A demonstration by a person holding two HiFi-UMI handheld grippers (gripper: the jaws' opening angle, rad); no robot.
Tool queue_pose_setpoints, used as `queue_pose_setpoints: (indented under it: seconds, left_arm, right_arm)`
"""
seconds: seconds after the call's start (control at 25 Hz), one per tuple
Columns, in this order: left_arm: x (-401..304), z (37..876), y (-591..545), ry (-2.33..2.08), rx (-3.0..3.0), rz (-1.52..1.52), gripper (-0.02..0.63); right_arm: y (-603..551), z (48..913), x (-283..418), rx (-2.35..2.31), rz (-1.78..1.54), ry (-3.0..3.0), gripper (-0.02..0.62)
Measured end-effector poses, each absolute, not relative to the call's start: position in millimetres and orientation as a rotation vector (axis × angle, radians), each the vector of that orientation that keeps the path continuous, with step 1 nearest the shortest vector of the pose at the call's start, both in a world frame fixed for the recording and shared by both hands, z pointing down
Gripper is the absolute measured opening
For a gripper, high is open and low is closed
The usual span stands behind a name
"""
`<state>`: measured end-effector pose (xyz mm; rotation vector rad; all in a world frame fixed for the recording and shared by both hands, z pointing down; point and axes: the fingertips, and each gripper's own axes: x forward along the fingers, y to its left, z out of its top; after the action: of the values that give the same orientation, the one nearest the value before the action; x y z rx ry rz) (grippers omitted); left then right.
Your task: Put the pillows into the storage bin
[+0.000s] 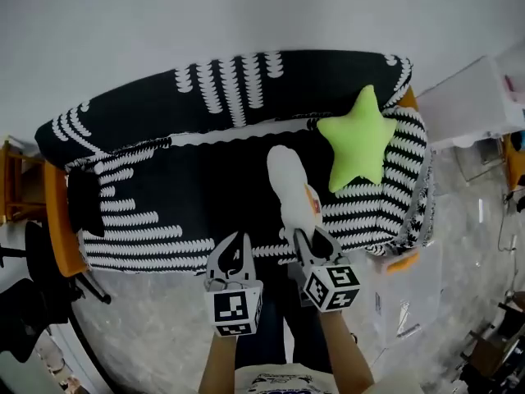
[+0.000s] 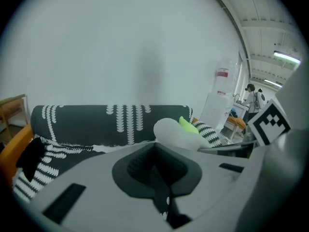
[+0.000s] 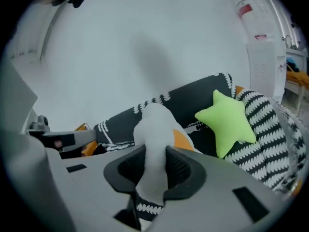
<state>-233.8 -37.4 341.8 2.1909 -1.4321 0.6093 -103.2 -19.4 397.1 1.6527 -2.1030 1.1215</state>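
Right gripper (image 3: 153,161) is clenched on the narrow end of the white pillow (image 3: 154,124), holding it over the front edge of the sofa (image 1: 164,203). Left gripper (image 2: 155,153), beside it, is closed on nothing. A green star pillow (image 1: 358,138) leans at the sofa's right end. Neither pillow looks binned yet. What seems to be the storage bin (image 1: 408,298) stands on the floor off the sofa's right front corner, with open room toward it.

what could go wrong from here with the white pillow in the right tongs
The right tongs grip only a narrow end of the white pillow, with most of its bulk beyond them, so it may slip free while carried. The green star pillow leans on the sofa arm close by; swinging the held pillow could brush it and knock it off.
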Motion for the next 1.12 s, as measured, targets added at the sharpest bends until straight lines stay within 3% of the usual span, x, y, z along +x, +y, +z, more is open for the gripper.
queue_pose_setpoints:
  seconds: [0.52, 1.12]
  left_arm:
    - [-95.2, 217.9, 6.0, -1.207, 2.502, 0.504, 0.014]
    - [121.8, 157.9, 141.4, -0.758, 2.835, 0.489, 0.014]
  right_arm:
    - [87.4, 243.7, 14.8, 2.044, 1.092, -2.071, 0.114]
    - [286.4, 195.5, 226.1, 2.669, 0.998, -1.656, 0.114]
